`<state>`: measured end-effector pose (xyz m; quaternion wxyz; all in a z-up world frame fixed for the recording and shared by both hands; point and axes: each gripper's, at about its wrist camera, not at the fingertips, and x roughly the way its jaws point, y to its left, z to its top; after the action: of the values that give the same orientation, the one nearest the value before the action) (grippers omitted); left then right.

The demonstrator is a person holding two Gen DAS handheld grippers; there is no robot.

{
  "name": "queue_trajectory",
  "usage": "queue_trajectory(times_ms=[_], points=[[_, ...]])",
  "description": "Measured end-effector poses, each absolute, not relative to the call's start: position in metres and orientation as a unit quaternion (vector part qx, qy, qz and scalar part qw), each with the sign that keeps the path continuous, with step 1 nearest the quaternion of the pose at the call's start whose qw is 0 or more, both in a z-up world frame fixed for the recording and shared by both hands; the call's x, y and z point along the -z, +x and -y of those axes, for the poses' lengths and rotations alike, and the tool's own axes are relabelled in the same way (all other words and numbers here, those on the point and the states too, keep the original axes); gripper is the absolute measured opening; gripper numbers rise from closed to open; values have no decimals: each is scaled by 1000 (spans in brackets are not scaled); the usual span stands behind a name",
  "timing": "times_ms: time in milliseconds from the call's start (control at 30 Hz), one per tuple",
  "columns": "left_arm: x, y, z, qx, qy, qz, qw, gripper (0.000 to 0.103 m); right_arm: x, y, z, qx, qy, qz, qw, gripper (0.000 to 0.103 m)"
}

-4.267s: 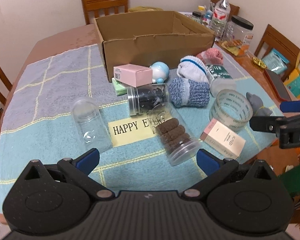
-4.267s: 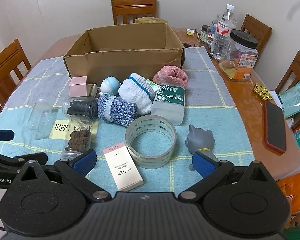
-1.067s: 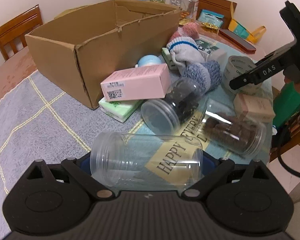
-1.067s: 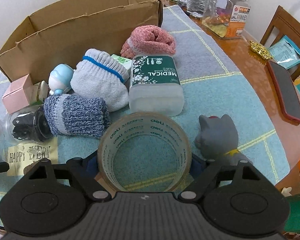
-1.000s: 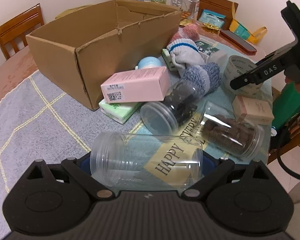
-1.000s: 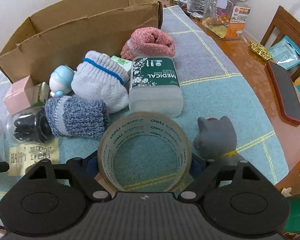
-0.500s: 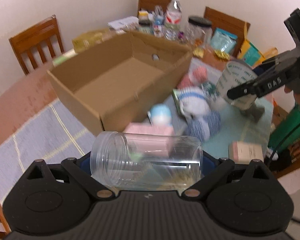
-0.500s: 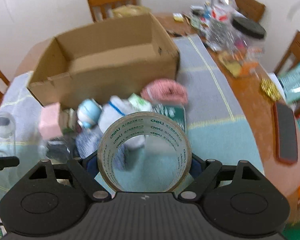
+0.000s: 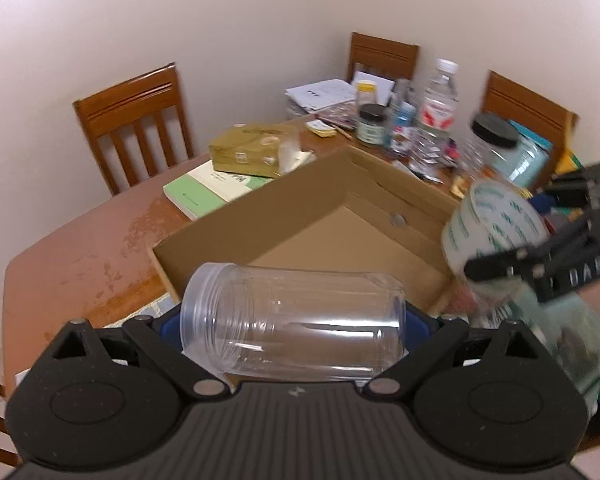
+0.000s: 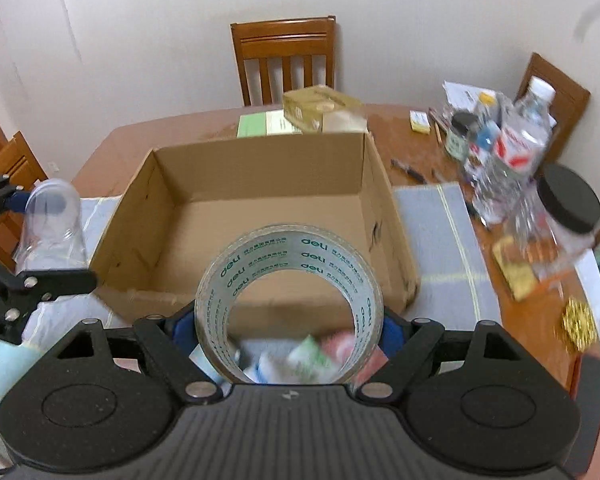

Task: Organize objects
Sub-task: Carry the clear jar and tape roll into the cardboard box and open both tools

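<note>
Over the box: both hand-held grippers hang above the near edge of the open cardboard box (image 10: pixel 260 216), each carrying one thing.
Left hand-held gripper (image 9: pixel 290 320): clamped across a clear plastic jar (image 9: pixel 292 320) lying sideways between its blue pads, one pad on the open mouth end, the other on the base.
Right hand-held gripper (image 10: pixel 288 322): pinching a roll of clear tape (image 10: pixel 288 276) by its outer wall, the ring standing on edge with its hole facing the camera.
Jar handling: likely light, stiff and smooth-walled; held end to end it could slip or pivot, so a hold across the body near the middle would seem steadier. No lid is on it and it looks empty.
Tape handling: probably light but rigid round its core, with a slick outer face; squeezing across the full width, as now, looks like a sound hold.
Box contents: the floor in view is bare brown cardboard; nothing shows inside.
Desk (image 10: pixel 116 148): behind the box lie a green book (image 9: pixel 204 188) and a yellowish tissue box (image 9: pixel 248 152); bottles and a black-lidded jar (image 10: pixel 568 216) crowd the right side.
Below the tape: blurred items, too smeared to tell apart.
</note>
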<state>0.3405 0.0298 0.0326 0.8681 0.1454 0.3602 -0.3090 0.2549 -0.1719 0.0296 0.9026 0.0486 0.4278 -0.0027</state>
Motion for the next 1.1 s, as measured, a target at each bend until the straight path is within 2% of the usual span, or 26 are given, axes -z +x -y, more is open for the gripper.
queue_trajectory(times_ms=[400, 533, 1100], points=[[0, 384, 1, 247, 135, -390, 877, 99, -5, 317, 179, -45, 20, -443, 895, 88], [5, 386, 3, 230, 133, -397, 879, 99, -2, 316, 182, -49, 20, -433, 900, 101], [-18, 353, -5, 228, 126, -394, 881, 100, -13, 281, 192, -37, 25, -410, 911, 103]])
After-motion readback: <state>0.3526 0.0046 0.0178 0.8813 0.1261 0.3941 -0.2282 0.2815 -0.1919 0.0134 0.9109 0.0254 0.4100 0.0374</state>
